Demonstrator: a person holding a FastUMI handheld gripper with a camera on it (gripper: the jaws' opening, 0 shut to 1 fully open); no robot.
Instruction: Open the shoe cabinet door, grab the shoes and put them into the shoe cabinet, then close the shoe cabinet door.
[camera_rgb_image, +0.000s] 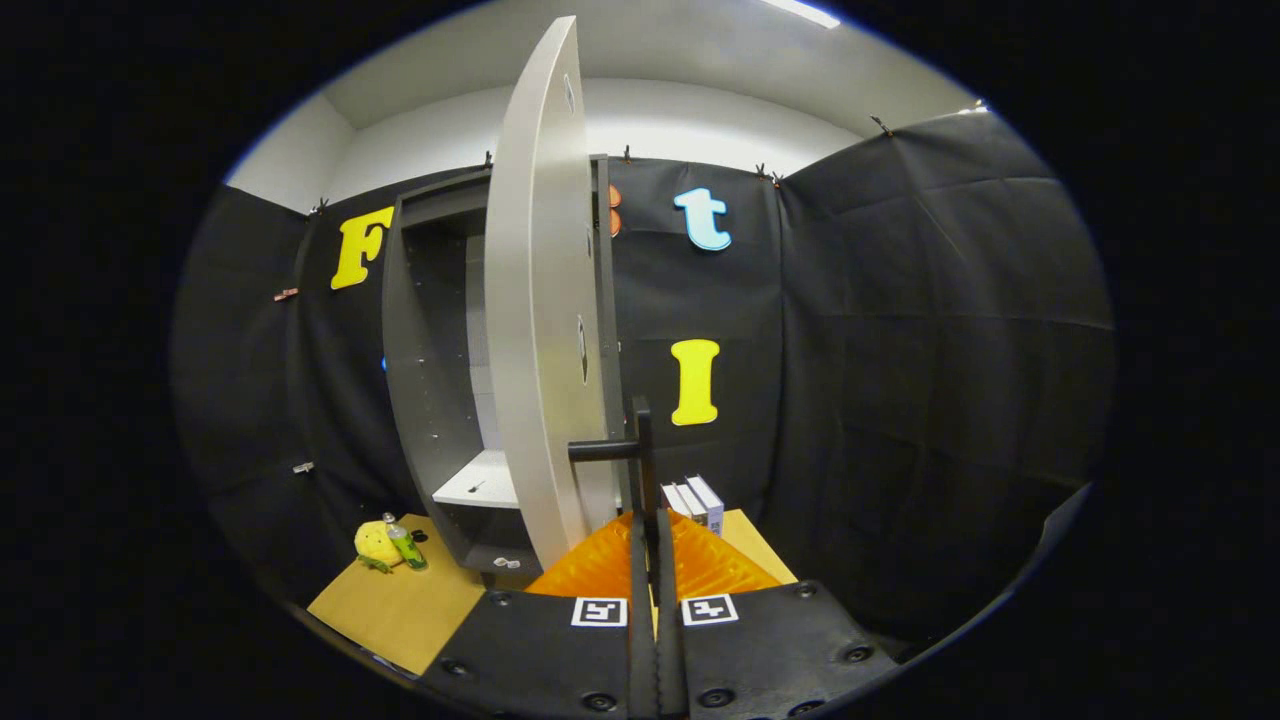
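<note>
The dark grey shoe cabinet (430, 330) stands against the back wall with its interior showing and a white shelf (485, 482) low inside. Its pale grey door (540, 320) is swung out towards me and seen almost edge-on. A black handle (640, 440) sticks out from the door's lower edge on a short stem. My gripper (650, 520) is directly under that handle, with both fingers pressed together on the bar's lower end.
A yellow plush toy (375, 545) and a green bottle (406, 545) lie on the tan board (400, 600) left of the cabinet's foot. Three upright white boxes (695, 503) stand to the right of the door, just beyond my fingers.
</note>
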